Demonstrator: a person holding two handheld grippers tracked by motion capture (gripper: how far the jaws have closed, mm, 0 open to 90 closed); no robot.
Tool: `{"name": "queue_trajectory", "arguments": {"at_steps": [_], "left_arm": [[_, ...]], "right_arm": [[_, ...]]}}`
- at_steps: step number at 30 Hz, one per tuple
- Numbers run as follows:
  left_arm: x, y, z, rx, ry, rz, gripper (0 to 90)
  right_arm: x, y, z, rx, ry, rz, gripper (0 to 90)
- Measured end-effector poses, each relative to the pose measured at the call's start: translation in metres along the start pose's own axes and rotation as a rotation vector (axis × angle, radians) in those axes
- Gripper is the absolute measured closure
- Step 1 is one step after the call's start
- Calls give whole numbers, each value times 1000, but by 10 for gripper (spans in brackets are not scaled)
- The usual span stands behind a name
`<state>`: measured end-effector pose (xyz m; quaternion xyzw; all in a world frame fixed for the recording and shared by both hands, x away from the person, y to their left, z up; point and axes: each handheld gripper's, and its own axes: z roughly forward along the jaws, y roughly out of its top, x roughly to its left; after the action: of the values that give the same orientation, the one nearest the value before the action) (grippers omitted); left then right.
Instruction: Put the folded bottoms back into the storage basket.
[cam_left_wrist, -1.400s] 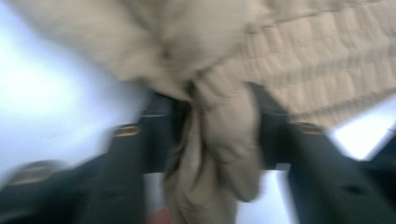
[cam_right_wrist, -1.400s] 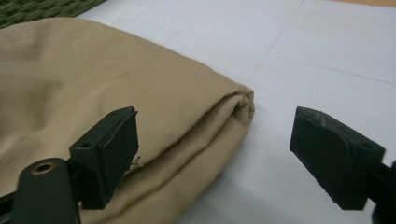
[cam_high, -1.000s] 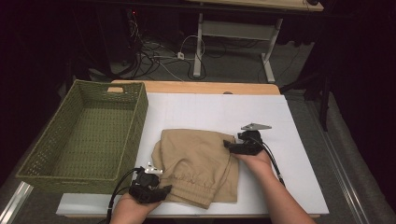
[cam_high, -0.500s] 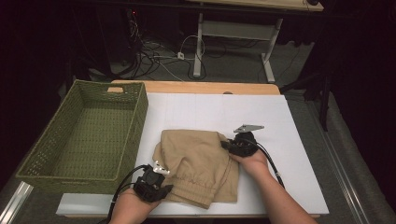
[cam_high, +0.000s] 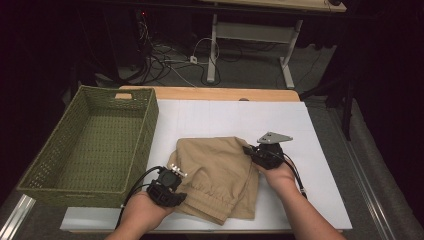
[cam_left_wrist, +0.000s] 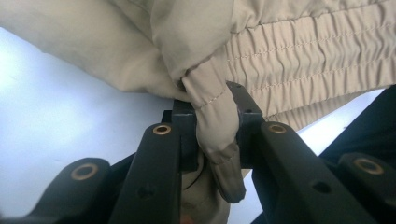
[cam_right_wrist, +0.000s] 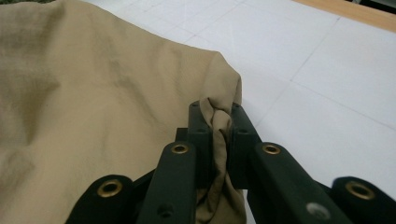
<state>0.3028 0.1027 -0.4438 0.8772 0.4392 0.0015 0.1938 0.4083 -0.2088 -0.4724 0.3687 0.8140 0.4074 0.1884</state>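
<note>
A folded tan garment (cam_high: 220, 172) with an elastic waistband (cam_left_wrist: 303, 56) lies on the white mat (cam_high: 310, 145). My left gripper (cam_high: 176, 172) is at its near left edge. Its jaws have just been closing and now pinch a bunched fold of the tan cloth (cam_left_wrist: 212, 121). My right gripper (cam_high: 250, 151) is at the garment's right edge, shut on a gathered corner of the fabric (cam_right_wrist: 219, 121). Both pinched edges are lifted a little off the mat.
A green woven basket (cam_high: 150, 120) stands at the left of the table, right beside the garment. The wooden table edge (cam_high: 210, 93) runs along the back. White mat stretches behind and to the right of the garment.
Both grippers have closed on the garment's edges and risen slightly. The right one has shifted left, bunching the cloth's corner.
</note>
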Motion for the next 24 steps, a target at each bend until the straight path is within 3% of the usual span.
{"name": "queue_trajectory", "arguments": {"at_steps": [4,12,14,24], "left_arm": [[0,7,-6,4,-9,27,753],[8,19,-10,89,-14,9,751],[9,24,-13,134,-9,-1,752],[15,29,-21,153,-5,12,751]], "right_arm": [[-3,1,-5,-9,-4,17,845],[-1,3,-4,-42,-11,14,845],[0,5,-2,-51,-9,18,845],[6,12,-1,-77,-11,12,845]]}}
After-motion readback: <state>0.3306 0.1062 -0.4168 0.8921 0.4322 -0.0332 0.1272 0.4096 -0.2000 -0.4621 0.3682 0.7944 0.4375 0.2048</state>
